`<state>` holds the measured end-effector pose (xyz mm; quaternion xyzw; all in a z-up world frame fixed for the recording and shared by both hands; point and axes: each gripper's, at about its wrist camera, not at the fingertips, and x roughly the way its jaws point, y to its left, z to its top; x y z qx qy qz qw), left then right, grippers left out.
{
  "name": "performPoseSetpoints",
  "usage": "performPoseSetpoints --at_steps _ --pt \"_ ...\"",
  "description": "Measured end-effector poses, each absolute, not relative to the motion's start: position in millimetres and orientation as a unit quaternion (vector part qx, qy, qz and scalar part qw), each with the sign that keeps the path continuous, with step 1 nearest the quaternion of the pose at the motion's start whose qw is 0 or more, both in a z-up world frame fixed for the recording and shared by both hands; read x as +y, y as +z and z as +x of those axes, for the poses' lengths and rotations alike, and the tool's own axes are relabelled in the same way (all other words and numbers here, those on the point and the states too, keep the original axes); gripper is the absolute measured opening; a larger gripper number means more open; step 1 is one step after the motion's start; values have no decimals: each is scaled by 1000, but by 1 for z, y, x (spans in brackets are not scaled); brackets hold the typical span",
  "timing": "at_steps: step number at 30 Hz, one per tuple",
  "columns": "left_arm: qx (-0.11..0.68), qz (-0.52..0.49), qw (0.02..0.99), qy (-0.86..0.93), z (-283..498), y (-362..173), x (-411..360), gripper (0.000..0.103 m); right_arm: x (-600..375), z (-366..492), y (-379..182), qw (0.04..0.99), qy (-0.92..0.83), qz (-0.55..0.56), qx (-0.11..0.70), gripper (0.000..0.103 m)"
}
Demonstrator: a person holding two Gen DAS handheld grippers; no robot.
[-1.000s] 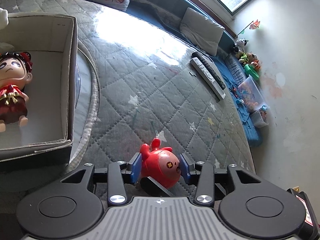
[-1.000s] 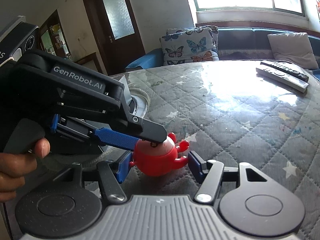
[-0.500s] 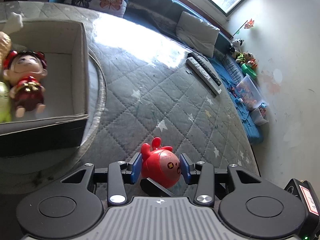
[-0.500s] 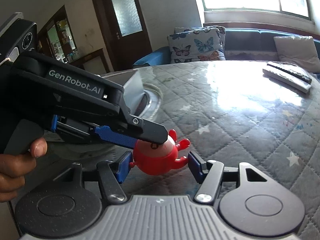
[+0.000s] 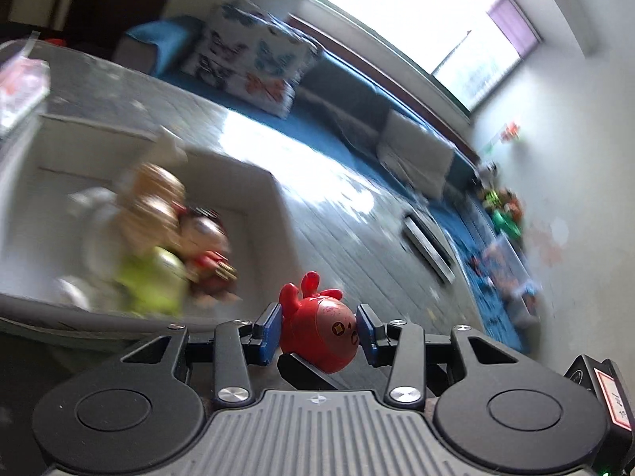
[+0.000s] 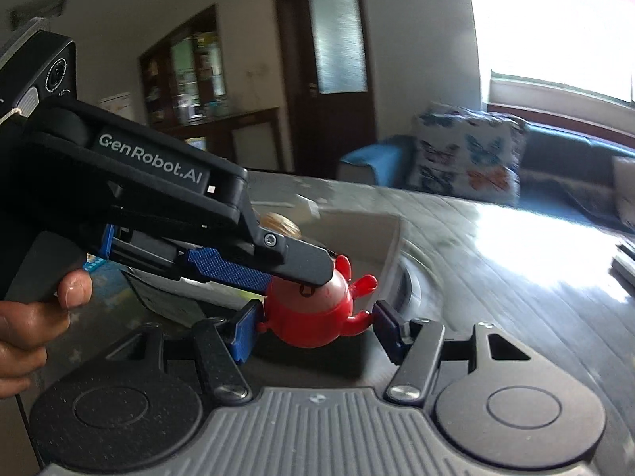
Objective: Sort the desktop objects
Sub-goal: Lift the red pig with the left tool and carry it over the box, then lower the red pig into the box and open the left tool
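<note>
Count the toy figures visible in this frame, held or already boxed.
3 at least: the red toy clamped in the left gripper, plus a red-dressed doll and a blurred blond, green-clad figure in the box. Blur may hide more.

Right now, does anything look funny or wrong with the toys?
Yes. The red toy is tipped on its side between the left gripper's pads, held off the table. The dolls in the box lie jumbled in a heap, though they are blurred.

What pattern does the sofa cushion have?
Butterflies on the cushion, white ground; clearest in the right wrist view.
</note>
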<state>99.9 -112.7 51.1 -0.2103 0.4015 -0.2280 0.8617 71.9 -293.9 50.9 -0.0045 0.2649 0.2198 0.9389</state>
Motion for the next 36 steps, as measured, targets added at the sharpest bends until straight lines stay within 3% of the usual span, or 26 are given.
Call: performPoseSetpoints --at_steps 16,36 --pt "408 -278 856 -151 138 27 -17 44 -206 137 35 908 292 -26 299 62" --pt "423 -279 851 -136 133 16 -6 43 -210 129 33 905 296 -20 304 63"
